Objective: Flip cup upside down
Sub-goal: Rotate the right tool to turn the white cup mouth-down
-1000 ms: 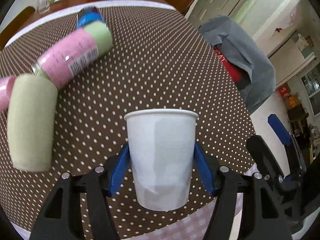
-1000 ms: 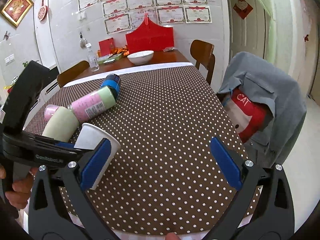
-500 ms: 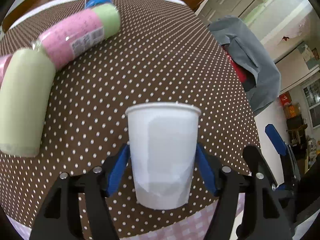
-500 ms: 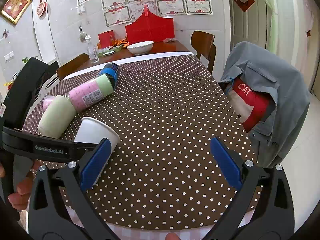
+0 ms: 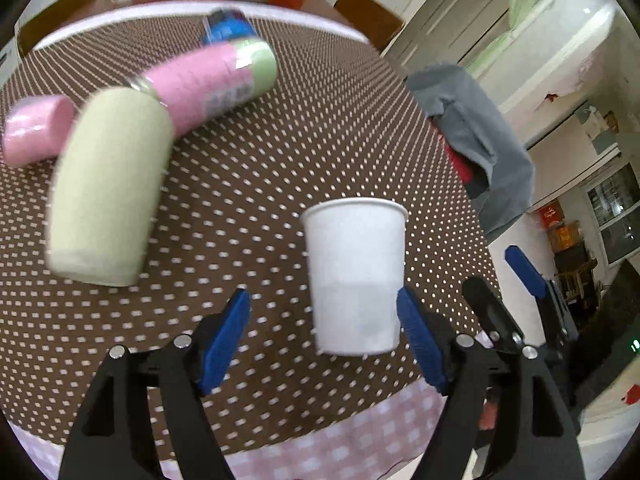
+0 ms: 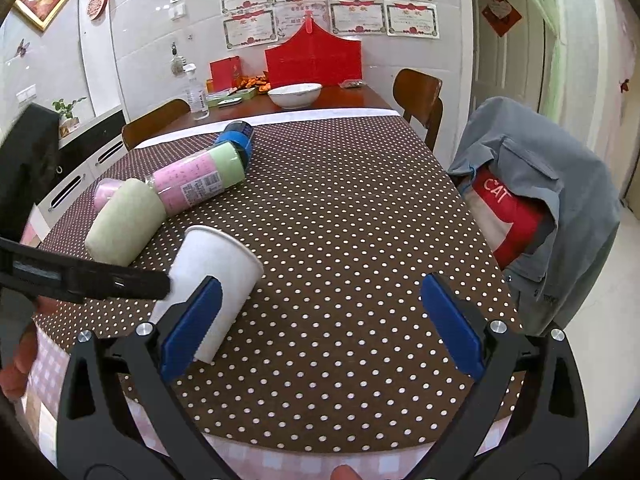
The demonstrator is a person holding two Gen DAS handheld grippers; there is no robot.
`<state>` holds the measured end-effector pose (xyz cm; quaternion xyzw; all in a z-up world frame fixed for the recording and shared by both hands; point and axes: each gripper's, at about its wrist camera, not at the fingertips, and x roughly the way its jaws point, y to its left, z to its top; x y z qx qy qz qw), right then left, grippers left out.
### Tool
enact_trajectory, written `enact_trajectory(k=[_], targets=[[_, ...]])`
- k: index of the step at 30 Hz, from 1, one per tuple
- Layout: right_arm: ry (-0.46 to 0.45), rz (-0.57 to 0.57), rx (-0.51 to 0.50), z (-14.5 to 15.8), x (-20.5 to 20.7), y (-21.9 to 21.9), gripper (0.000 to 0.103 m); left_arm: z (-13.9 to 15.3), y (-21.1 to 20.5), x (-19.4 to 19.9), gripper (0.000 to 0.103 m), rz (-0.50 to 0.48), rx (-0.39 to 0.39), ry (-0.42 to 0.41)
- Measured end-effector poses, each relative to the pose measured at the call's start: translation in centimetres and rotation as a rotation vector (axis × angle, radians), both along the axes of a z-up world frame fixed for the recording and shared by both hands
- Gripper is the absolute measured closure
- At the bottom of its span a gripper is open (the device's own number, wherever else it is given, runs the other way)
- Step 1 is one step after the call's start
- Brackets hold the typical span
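Observation:
A white paper cup (image 5: 356,276) stands on the brown polka-dot tablecloth (image 5: 256,184) near the front edge, wide rim up. My left gripper (image 5: 322,336) is open; the cup sits against its right pad and apart from its left pad. In the right wrist view the cup (image 6: 212,280) appears tilted at lower left, partly behind the left finger of my right gripper (image 6: 320,328). My right gripper is open and empty above the table's front edge, with the left gripper's black arm (image 6: 80,280) reaching in from the left.
A pale green tumbler (image 5: 108,184), a pink cup (image 5: 36,128) and a pink-and-green bottle with a blue cap (image 5: 212,76) lie on the table left of the white cup. A chair with a grey jacket (image 6: 540,208) stands at the right. A white bowl (image 6: 296,94) sits at the far end.
My left gripper has opened and let go of the white cup, which now stands free beside its right pad. The left view shifted left. The right gripper has stayed open.

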<state>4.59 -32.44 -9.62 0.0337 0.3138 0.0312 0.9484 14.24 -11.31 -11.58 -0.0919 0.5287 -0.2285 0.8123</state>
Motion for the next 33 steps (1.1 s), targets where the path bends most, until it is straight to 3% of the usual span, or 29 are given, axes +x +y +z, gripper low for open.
enact_trajectory(k=[5, 12, 18, 21, 25, 28, 33], targets=[[-0.023, 0.009, -0.002, -0.3, -1.1, 2.5, 0.006, 2.1, 3.8, -2.1, 0.029, 0.092, 0.071, -0.195], [-0.007, -0.018, 0.077, -1.9, -2.0, 6.2, 0.006, 3.2, 8.5, -3.4, 0.028, 0.190, 0.082, -0.329], [0.036, -0.069, 0.172, -2.9, -1.5, 7.7, 0.006, 3.1, 9.9, -3.6, 0.028, 0.207, 0.154, -0.445], [0.071, -0.095, 0.187, -3.4, -0.7, 8.3, 0.006, 2.8, 10.4, -3.3, 0.028, 0.208, 0.181, -0.467], [0.120, -0.102, 0.182, -4.3, 0.1, 9.3, 0.010, 2.2, 11.8, -2.8, 0.028, 0.197, 0.153, -0.448], [0.150, -0.108, 0.184, -4.9, 0.7, 9.6, 0.024, 1.9, 12.4, -2.5, 0.028, 0.190, 0.145, -0.449], [0.178, -0.134, 0.167, -5.2, 1.4, 9.7, 0.028, 1.5, 13.0, -2.0, 0.028, 0.176, 0.131, -0.449]])
